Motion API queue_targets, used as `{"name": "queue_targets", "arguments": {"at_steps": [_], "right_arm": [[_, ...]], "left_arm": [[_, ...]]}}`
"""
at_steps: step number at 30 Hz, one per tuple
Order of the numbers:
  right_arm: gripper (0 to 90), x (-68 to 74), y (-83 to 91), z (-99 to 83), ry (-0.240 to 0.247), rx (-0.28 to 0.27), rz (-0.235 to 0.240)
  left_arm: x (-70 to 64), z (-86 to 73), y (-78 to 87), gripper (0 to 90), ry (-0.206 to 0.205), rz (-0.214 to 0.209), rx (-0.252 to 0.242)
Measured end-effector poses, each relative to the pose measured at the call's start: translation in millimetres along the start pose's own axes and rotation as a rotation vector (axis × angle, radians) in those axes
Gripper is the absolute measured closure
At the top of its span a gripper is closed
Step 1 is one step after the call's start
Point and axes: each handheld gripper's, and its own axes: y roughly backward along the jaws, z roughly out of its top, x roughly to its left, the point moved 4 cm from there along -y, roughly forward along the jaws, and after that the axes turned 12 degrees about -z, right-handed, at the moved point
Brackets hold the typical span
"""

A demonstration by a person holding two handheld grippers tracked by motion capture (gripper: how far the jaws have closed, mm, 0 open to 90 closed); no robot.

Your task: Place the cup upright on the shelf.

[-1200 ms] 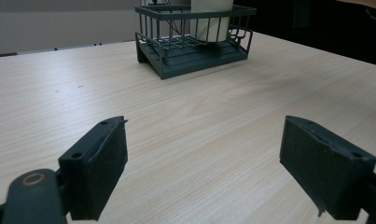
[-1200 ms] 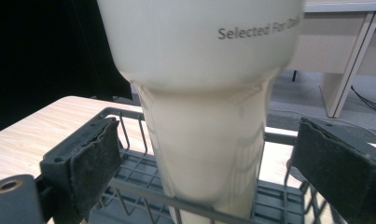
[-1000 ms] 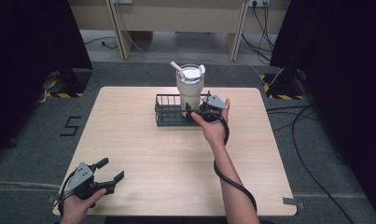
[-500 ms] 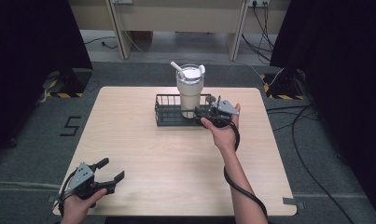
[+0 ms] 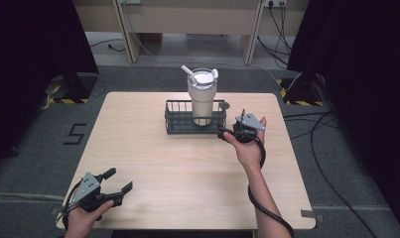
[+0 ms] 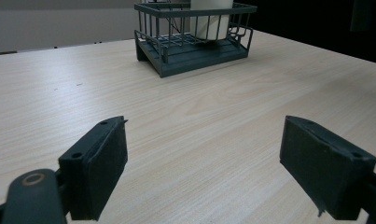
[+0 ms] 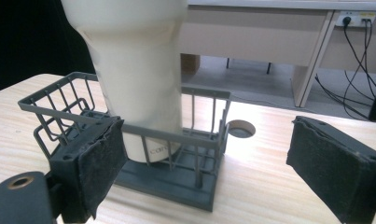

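A tall cream-coloured tumbler (image 5: 202,101) with a clear lid and a white straw stands upright inside a dark grey wire basket (image 5: 176,122) at the far middle of the pale wooden table (image 5: 153,163). The right gripper (image 5: 232,133) sits just beside the basket's right end, its jaws spread wide and holding nothing; in the right gripper view the tumbler (image 7: 134,70) rises just ahead of the left jaw, behind the basket's wire wall (image 7: 202,135). The left gripper (image 5: 119,181) rests near the table's front left corner, well apart from the basket, jaws likewise released and empty, with the basket (image 6: 195,49) far ahead of them
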Motion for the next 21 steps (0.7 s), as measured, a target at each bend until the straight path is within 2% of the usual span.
{"name": "queue_targets", "arguments": {"at_steps": [6, 21], "right_arm": [[11.9, -7.8, 8.1, -8.0, -0.020, 0.005, -0.006], [12.2, -21.9, 26.6, -25.7, -0.030, 0.015, -0.026]], "left_arm": [[-0.4, 0.0, -0.2, 14.5, -0.003, 0.000, 0.001], [-0.2, 0.0, 0.0, 14.5, -0.005, 0.002, 0.000]]}}
